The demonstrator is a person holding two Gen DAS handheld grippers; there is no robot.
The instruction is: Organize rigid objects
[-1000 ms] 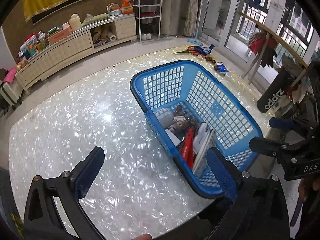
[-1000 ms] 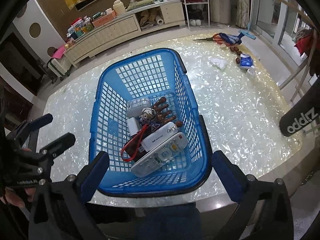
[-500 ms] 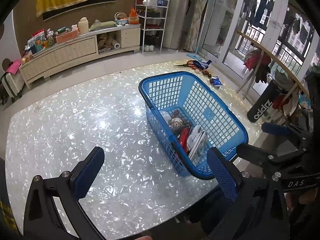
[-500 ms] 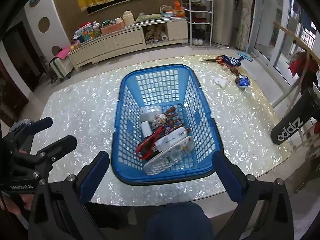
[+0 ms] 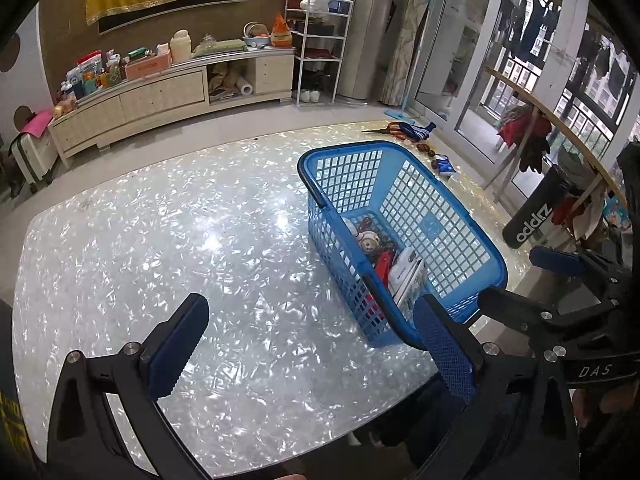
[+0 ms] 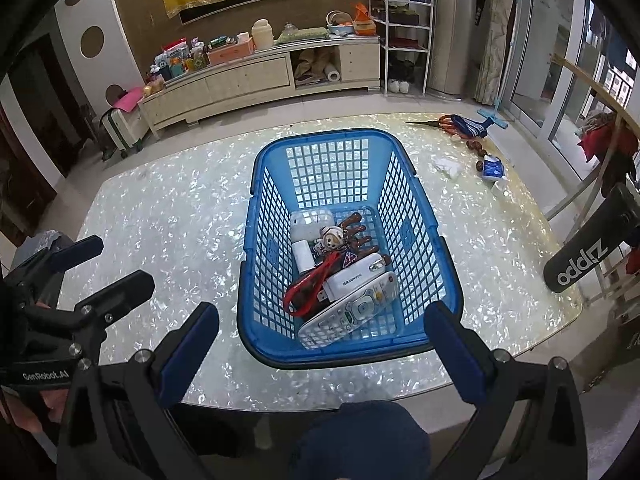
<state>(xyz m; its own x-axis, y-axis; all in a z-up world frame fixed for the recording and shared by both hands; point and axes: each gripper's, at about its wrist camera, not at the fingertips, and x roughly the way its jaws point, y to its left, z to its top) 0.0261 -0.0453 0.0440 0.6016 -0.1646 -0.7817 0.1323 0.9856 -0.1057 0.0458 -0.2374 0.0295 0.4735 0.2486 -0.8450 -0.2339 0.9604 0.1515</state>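
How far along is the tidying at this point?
Mostly done, it seems: the remote control, red cord, figurine and other small items lie inside the blue basket. Left gripper and right gripper are open, holding nothing. Scissors remain at the table's far corner.

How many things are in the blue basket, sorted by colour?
In the basket, as far as the right wrist view shows:
White: 4 (remote, box, case, small tube)
Red: 1 (strap)
Brown: 1 (wooden piece)
Mixed colours: 1 (doll)
Total: 7; anything underneath is hidden.
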